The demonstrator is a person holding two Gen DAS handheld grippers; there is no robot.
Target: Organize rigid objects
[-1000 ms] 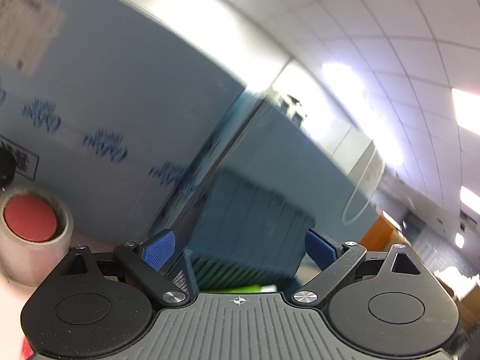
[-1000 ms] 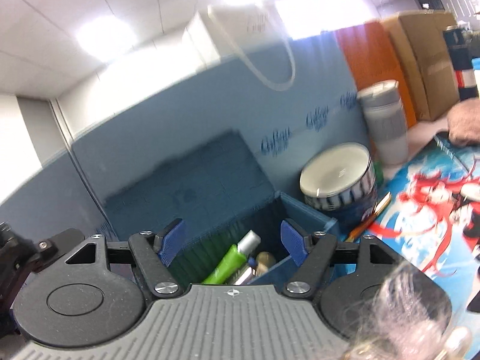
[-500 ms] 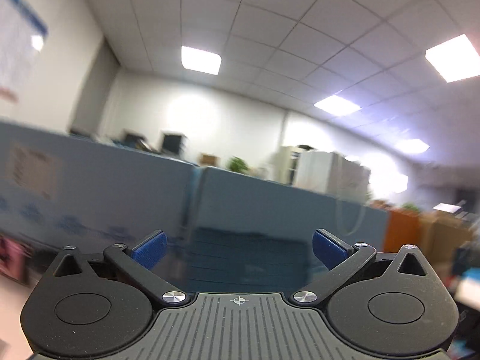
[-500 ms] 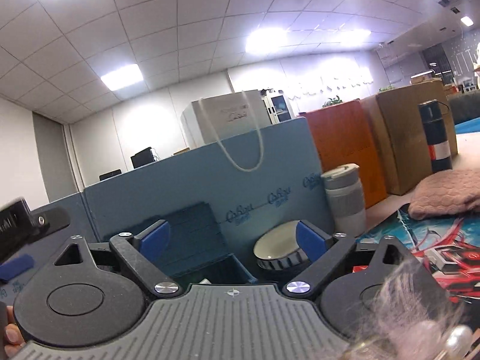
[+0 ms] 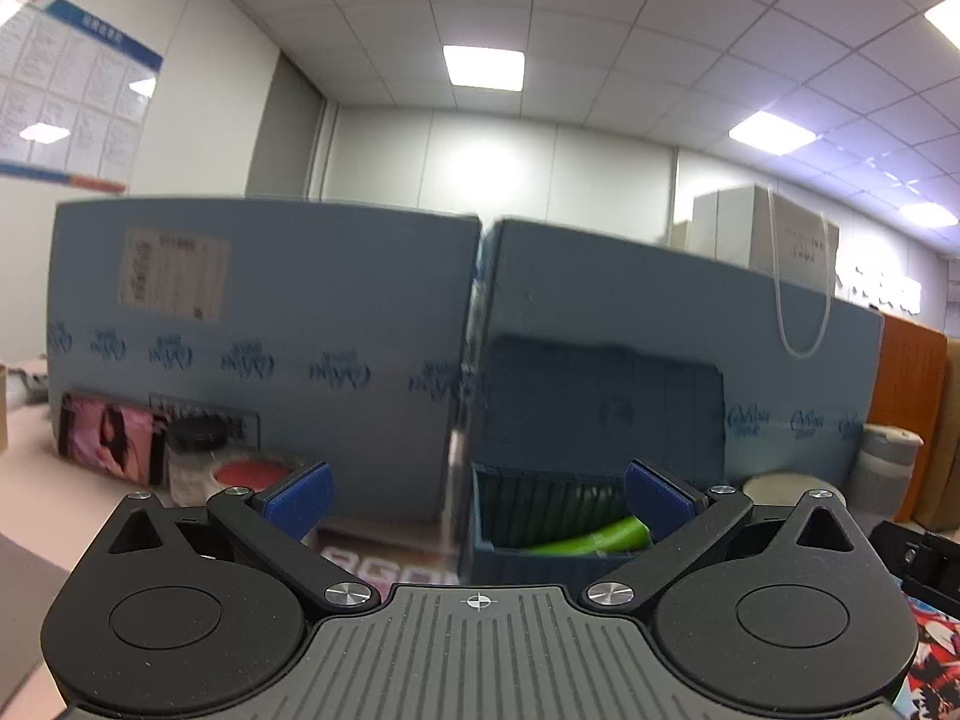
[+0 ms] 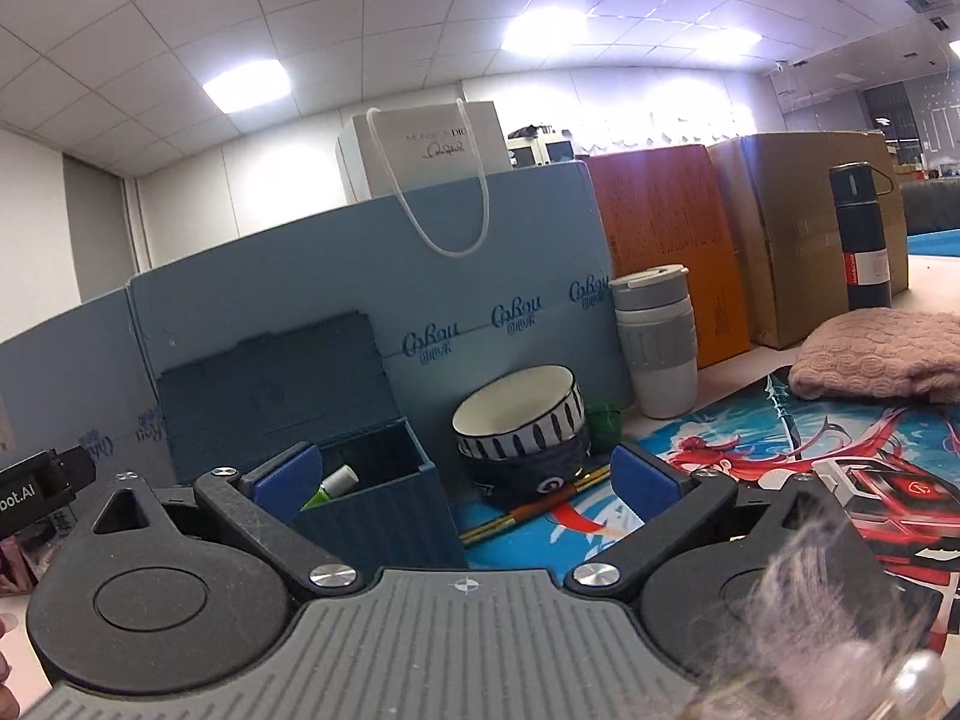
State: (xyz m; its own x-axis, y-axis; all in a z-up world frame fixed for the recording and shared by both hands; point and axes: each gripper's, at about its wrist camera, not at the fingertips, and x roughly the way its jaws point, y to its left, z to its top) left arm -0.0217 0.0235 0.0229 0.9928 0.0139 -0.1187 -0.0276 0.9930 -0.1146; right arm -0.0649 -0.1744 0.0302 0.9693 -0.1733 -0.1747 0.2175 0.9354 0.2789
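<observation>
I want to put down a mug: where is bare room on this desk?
Free: printed mat between stacked striped bowls and pink knitted cloth. Crowded: bowls, chopsticks and open blue storage box sit close together.

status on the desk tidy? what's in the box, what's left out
Done: a green tube lies in the open blue box.
In hand: nothing. The right tool has just been opening, nothing between its pads; the left tool is open and empty.
Left: chopsticks lie loose on the printed mat beside the stacked bowls. The grey cup and green cup also stand outside the box.
</observation>
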